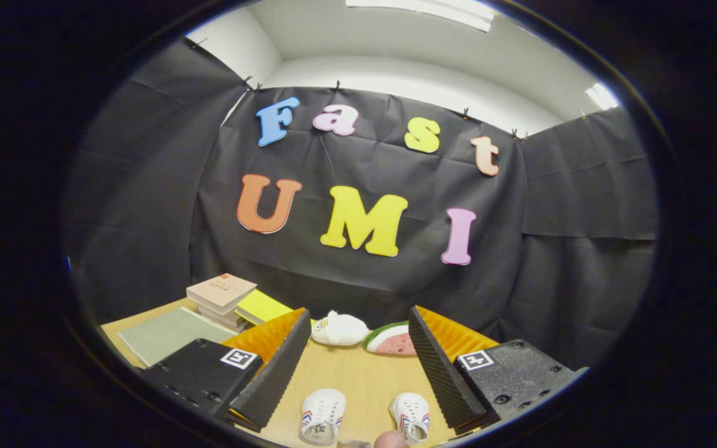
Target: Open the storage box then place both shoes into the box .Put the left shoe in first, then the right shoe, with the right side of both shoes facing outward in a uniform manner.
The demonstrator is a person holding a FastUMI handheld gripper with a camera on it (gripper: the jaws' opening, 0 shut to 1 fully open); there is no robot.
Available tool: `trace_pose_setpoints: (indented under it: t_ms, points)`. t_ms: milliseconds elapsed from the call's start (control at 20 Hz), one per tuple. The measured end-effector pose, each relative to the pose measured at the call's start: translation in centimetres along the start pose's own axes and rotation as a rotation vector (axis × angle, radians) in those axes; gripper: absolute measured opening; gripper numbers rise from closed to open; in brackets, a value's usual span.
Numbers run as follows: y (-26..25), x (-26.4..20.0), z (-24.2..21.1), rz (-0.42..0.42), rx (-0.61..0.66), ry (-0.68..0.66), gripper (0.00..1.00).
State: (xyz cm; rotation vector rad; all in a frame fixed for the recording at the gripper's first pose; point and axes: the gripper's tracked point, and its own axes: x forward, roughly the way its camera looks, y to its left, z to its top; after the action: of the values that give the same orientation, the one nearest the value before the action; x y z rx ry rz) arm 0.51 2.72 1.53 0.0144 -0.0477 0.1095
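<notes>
Two small white shoes lie on the wooden table (358,373), low between my fingers. The left one (321,415) and the right one (411,415) both point away from me, a gap between them. My gripper (358,348) is open, held above the table, with nothing between its fingers. The fingertips (299,330) stand wide apart over the tabletop.
Beyond the fingers, a white plush toy (340,328) and a watermelon-slice object (391,340) rest against the booth wall. A stack of books (221,297), a yellow book (262,306) and a grey-green mat (165,333) lie to the left.
</notes>
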Motion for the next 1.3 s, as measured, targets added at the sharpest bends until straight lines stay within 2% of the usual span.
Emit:
trace_pose_setpoints:
  t_ms: [450, 550, 800, 1000, 1100, 1300]
  points:
    - [-0.1, -0.7, 0.4, 0.011, 0.021, 0.003, 1.00]
    - [0.8, -0.5, -0.3, 0.054, 0.024, 0.034, 1.00]
    - [3.5, -0.1, -3.0, 0.214, 0.032, 0.124, 1.00]
    - [6.3, 0.6, -5.3, 0.365, 0.127, 0.189, 1.00]
    - [8.2, 0.9, -6.7, 0.457, 0.168, 0.232, 1.00]
    - [13.3, -0.3, -11.0, 0.714, 0.247, 0.388, 0.99]
